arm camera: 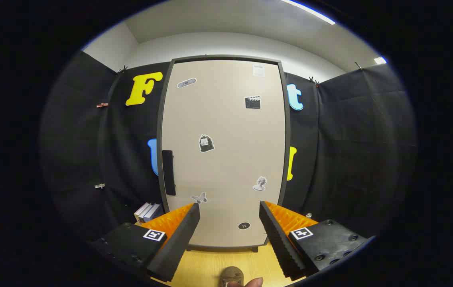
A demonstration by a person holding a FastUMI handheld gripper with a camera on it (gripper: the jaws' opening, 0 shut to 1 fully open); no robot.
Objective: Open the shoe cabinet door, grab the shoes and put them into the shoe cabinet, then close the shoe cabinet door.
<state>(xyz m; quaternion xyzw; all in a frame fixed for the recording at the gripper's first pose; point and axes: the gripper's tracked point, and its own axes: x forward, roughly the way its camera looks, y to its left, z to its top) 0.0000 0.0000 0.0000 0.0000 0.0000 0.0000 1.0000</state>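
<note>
Cabinet faced with the door shut, nothing held.

The gripper (229,217) is held with its fingers spread wide and empty, aimed straight at the shoe cabinet (223,151), which stands upright on the wooden floor (206,265) against the black cloth wall. The door is seen closed, so the opening step is judged not yet done. A dark handle (168,172) is set on the door's left edge, ahead and left of the fingers; it is probably what must be reached first. A brown rounded thing (232,275), possibly a shoe, is glimpsed low between the fingers, though it cannot be told for certain. Books (147,212) are stacked beside the cabinet's lower left corner.
</note>
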